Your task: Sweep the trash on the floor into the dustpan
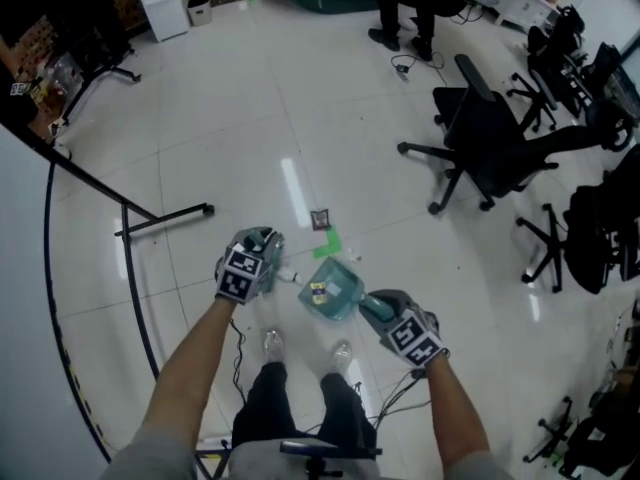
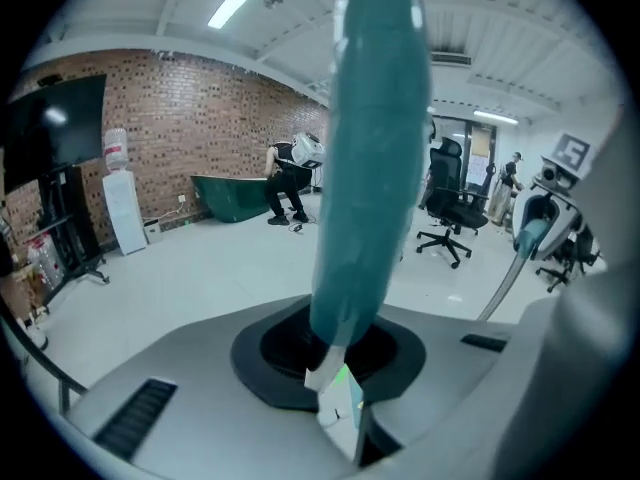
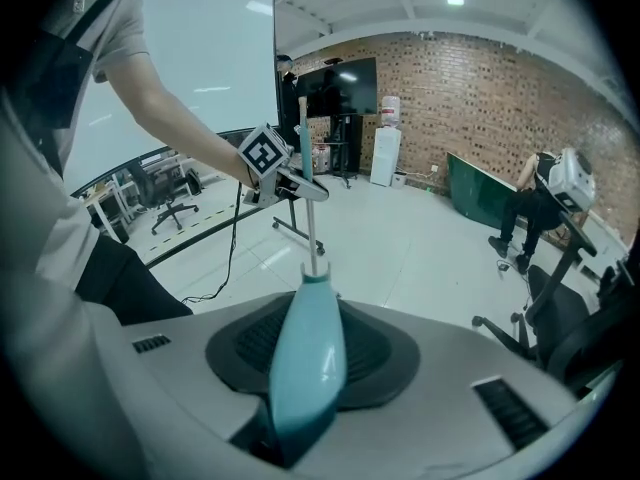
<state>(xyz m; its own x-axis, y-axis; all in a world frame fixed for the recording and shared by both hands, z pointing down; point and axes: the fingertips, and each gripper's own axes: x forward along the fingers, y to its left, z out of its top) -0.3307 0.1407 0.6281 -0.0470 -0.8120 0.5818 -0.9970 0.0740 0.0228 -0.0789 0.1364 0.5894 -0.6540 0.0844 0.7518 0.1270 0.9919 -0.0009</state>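
**Jaws and litter hard to make out**

Seen from my head, the jaws of my left gripper [image 1: 266, 255] and right gripper [image 1: 375, 308] hide beneath their own casings. The speck [image 1: 318, 291] in the dustpan [image 1: 347, 283] and the dark square [image 1: 320, 218] beyond are too small to identify. In the left gripper view the broom handle [image 2: 372, 148] runs off the top edge; in the right gripper view the dustpan handle [image 3: 305, 358] sinks out of sight between my jaws.

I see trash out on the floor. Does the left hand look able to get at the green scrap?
Probably yes: the scrap lies on open floor just past the dustpan, with nothing between it and the left tongs.
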